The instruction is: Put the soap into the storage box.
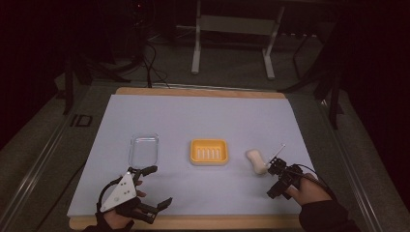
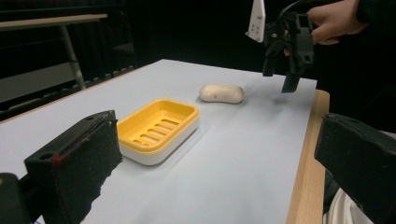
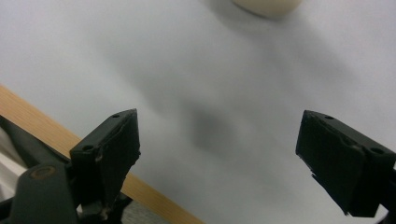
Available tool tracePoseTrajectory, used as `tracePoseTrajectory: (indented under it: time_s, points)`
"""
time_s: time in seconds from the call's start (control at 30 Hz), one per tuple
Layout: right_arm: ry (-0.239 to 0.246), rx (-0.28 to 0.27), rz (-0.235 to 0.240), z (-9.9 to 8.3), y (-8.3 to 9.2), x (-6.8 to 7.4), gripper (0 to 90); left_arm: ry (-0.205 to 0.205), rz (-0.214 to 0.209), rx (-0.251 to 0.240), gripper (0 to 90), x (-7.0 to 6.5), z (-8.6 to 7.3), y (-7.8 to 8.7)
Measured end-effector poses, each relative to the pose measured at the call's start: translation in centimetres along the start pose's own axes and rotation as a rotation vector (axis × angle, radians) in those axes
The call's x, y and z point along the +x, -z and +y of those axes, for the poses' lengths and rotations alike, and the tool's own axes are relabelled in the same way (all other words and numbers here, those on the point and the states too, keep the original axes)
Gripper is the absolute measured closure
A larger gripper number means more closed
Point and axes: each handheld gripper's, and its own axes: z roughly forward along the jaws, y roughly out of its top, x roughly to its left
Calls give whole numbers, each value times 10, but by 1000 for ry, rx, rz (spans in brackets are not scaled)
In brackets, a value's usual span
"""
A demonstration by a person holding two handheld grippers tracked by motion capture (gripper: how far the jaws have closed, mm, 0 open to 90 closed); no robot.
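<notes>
Since the right gripper (image 1: 275,175) hovers just beside the soap bar (image 1: 256,161) with its jaws spread wide and empty, the step in hand looks like grasping that bar. It lies on the white sheet (image 1: 203,116), to the right of the yellow soap dish (image 1: 209,152) and apart from it. Best to come down squarely over the bar's narrow middle, closing gently, as soap may slip. The left gripper (image 1: 145,191) waits wide open and empty, nearer the person than the dish, by the clear lid (image 1: 143,150).
</notes>
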Motion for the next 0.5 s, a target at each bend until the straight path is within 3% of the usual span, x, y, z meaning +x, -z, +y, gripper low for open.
tracePoseTrajectory:
  time_s: [0.1,0.37,0.47,0.5]
  points:
    - [-14,14,26,6,-2,-2,135,0,-1,2,5,0,0,0]
    - [-35,44,40,21,-12,-6,129,-2,-7,11,5,0,0,-1]
    - [-58,16,41,24,-12,-10,128,1,-7,10,5,0,0,-1]
    - [-92,-40,56,28,-10,-14,126,1,-7,10,5,1,0,-1]
